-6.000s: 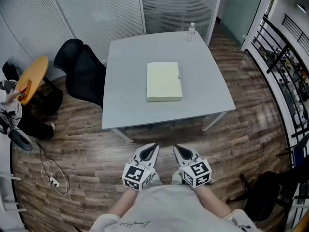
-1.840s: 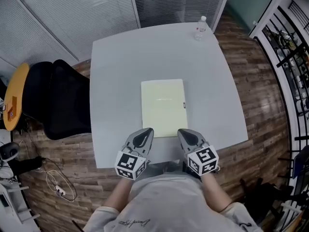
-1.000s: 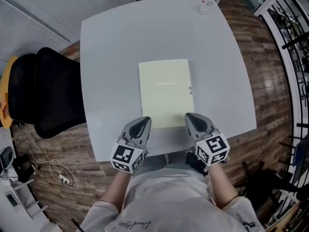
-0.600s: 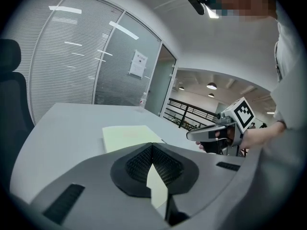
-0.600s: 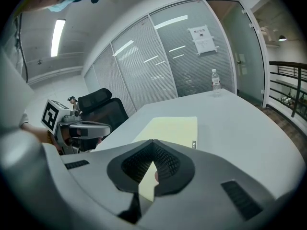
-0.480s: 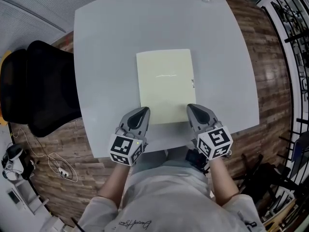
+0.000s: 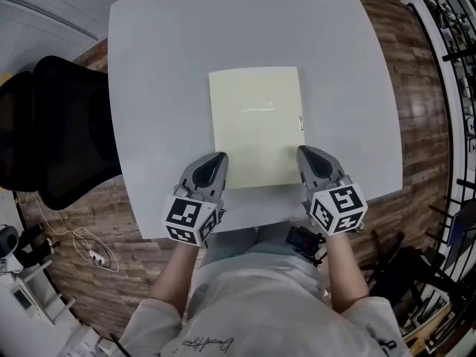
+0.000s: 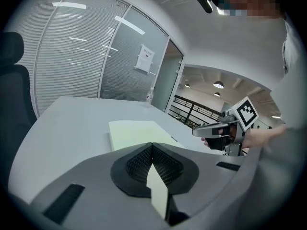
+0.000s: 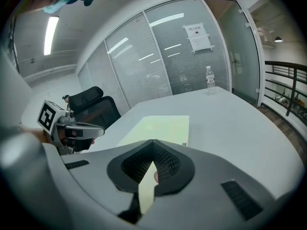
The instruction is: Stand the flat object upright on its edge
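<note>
On table: pale-yellow pad (image 7: 256, 125) lies flat mid grey table (image 7: 149, 88), long side running away from the person, small tag on its right edge.
Left gripper (image 7: 220, 156): jaws clenched, nothing between them, tip at the pad's near-left corner.
Right gripper (image 7: 304, 150): jaws clenched, empty, tip just beside the near-right corner.
Risk 1: closed tips can't pinch, so prying the near edge may just shove the pad across the smooth top.
Risk 2: uneven lift left vs right would twist it off one tip.
Risk 3: the edge looks thin, so it probably topples once upright and unsupported.
Head view only: both tips against the pad's corners.
Gripper views only: pad's side thickness, whole water bottle (image 9: 209, 76) at the far edge.
</note>
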{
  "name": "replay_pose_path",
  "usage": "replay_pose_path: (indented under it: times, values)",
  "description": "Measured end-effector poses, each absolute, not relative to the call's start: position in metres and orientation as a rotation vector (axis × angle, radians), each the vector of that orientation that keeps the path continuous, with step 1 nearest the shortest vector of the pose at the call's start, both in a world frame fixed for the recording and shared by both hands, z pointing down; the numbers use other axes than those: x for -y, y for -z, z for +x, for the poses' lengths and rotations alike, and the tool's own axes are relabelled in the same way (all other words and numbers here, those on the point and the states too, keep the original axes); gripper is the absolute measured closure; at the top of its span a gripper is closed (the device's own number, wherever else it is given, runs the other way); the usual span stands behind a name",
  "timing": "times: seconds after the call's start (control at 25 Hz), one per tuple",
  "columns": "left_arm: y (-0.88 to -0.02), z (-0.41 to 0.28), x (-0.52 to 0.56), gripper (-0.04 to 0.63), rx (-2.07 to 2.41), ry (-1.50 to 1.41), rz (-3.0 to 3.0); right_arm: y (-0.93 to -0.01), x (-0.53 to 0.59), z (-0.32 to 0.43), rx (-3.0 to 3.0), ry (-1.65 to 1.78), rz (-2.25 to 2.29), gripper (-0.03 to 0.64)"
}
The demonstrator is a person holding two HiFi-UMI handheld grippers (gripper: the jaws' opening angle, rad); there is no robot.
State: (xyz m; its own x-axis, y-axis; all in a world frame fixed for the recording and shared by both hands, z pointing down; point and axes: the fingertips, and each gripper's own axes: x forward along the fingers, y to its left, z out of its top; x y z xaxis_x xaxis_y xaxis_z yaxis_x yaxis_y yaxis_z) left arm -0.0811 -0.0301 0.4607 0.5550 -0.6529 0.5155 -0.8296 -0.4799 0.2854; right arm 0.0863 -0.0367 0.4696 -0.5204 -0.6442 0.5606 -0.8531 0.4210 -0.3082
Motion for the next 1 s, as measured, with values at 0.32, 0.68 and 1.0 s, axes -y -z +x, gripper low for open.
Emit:
replay_pose_path:
  times: [0.32,0.68,1.0]
  values:
    - [-0.478,-0.093,0.042,0.583,1.185,-0.489,2.232,-0.486,0.051,0.098,2.265,-0.814,1.297,0.603]
    - [-0.499,-0.100,0.056,0.543,1.150,-0.520,2.180,-0.506,0.066,0.107,2.234,-0.868,1.280,0.597]
    - [-0.511,-0.107,0.064,0.468,1.100,-0.533,2.152,-0.521,0.070,0.106,2.219,-0.940,1.245,0.505]
